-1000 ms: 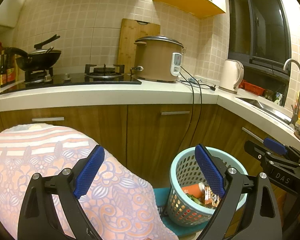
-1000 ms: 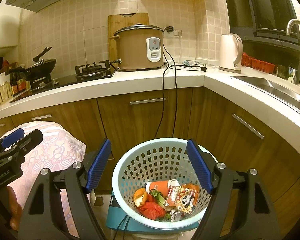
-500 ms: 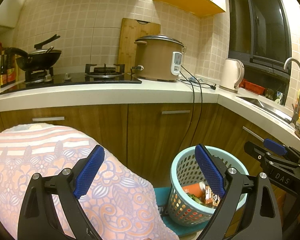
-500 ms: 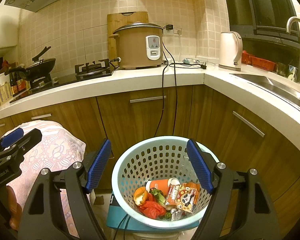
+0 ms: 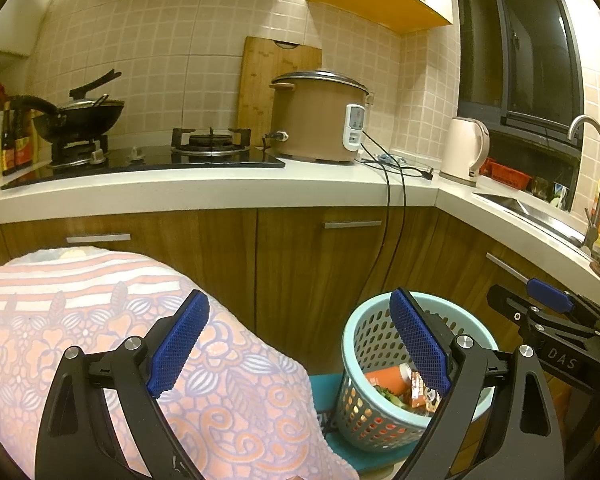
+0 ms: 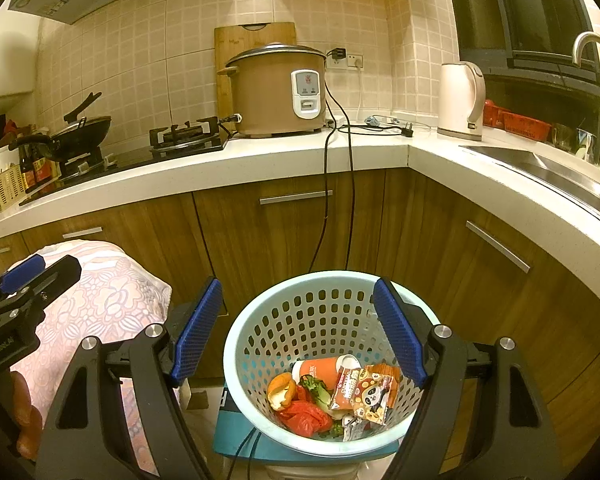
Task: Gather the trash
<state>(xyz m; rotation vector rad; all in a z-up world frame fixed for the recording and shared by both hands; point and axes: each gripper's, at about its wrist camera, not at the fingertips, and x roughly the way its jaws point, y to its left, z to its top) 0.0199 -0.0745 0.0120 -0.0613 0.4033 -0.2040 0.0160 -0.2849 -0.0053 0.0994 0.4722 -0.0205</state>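
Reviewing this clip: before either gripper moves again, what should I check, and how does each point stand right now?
1. Left gripper open and carrying nothing: ok.
2. Right gripper open and carrying nothing: ok.
3. Light blue perforated basket upright, mouth unobstructed: ok.
4. Trash inside the basket, including the orange cup, panda snack wrapper and red plastic bag: ok.
5. Any trash left outside the basket to collect: cannot tell; none shows on the patterned cloth or the white countertop.
6. Black cords hanging from the countertop near the basket, clear of both grippers: ok.
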